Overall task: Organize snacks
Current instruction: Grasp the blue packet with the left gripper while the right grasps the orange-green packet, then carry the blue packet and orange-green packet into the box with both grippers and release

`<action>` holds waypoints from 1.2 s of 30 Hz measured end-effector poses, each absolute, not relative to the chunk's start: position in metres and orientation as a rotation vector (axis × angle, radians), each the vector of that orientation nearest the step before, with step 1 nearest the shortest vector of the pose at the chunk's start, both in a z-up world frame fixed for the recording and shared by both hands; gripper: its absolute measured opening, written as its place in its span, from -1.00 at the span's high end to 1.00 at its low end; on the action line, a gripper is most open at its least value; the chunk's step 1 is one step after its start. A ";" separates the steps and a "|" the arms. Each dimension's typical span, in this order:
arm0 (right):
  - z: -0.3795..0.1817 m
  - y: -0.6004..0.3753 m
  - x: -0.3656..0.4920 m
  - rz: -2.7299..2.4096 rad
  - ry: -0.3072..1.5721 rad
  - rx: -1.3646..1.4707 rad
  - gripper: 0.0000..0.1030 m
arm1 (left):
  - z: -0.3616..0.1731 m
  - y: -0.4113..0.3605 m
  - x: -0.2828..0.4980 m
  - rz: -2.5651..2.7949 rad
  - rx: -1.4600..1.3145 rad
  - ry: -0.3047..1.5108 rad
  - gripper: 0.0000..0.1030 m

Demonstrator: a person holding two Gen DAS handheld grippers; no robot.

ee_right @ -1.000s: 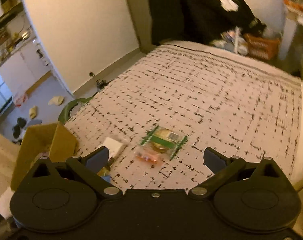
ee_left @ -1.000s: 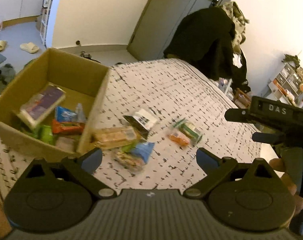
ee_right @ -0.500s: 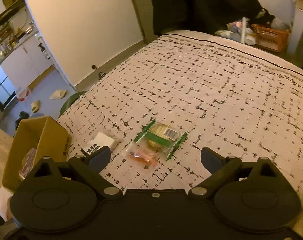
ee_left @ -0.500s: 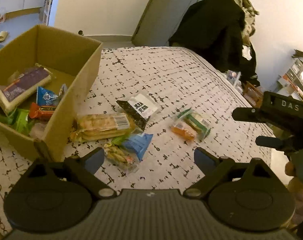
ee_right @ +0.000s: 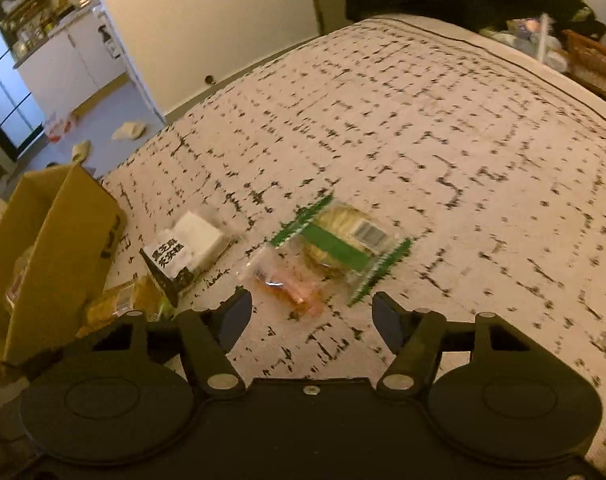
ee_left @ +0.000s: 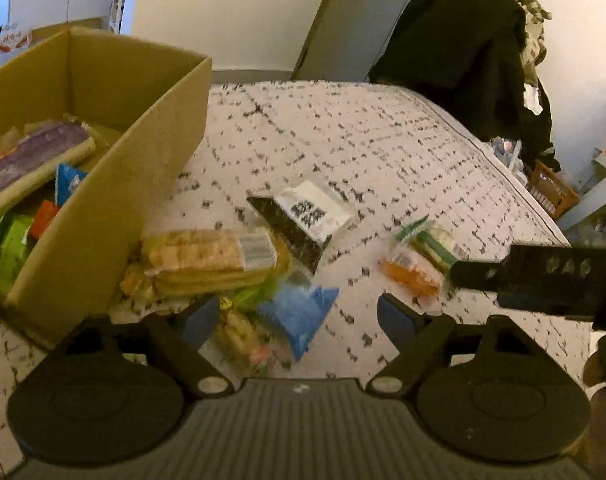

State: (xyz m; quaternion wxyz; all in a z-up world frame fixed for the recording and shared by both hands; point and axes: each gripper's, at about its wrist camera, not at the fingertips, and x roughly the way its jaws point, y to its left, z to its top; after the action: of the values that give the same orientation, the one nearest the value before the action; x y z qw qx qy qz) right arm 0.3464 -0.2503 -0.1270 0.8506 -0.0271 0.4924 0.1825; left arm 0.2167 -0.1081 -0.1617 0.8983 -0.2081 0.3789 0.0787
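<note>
Far left stands the cardboard box (ee_left: 103, 216), already holding a purple-wrapped bar (ee_left: 31, 160) and several small green, blue and orange packets. Against its near right wall lies a clear pack of golden biscuits (ee_left: 211, 260), closer in the left wrist view than half a second ago. The left gripper (ee_left: 299, 316) has come down and forward over the loose pile: its jaws are spread wide with nothing between them, and the blue packet (ee_left: 303, 316) now sits right between the fingertips. I'd judge that one is next for the box.

Further right, the black-and-white pack (ee_left: 307, 216) rests on the patterned bedcover (ee_right: 463, 140), touching the biscuits. Right again, well apart from the pile, lie the orange packet (ee_right: 291, 284) and the green-striped pack (ee_right: 339, 248), touching each other. The right gripper (ee_right: 311, 316) has dropped toward them too, jaws parted and empty, the orange packet just ahead of its tips. Five snacks remain outside the box.
</note>
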 end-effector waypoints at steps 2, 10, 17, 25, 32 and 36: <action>-0.131 -0.243 0.347 0.406 1.026 -0.099 -0.27 | -0.162 -0.109 0.221 0.159 -0.415 0.773 -0.63; -0.146 -0.229 0.350 0.419 1.007 -0.209 -0.27 | -0.173 -0.110 0.229 0.107 -0.381 0.816 0.36; -0.158 -0.217 0.353 0.409 0.967 -0.302 -0.08 | -0.165 -0.102 0.224 0.096 -0.381 0.796 0.56; -0.155 -0.212 0.346 0.416 0.983 -0.329 0.32 | -0.145 -0.094 0.219 0.104 -0.399 0.790 0.69; -0.134 -0.218 0.319 0.396 0.993 -0.332 0.44 | -0.129 -0.089 0.211 0.103 -0.438 0.767 0.71; -0.109 -0.219 0.309 0.380 0.956 -0.278 0.44 | -0.115 -0.086 0.202 0.093 -0.455 0.748 0.71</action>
State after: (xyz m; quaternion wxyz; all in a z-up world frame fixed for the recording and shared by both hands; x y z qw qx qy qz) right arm 0.3087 -0.2191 -0.1089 0.8613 -0.1327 0.4556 0.1813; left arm 0.2019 -0.0858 -0.1154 0.9046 -0.2202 0.3620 0.0452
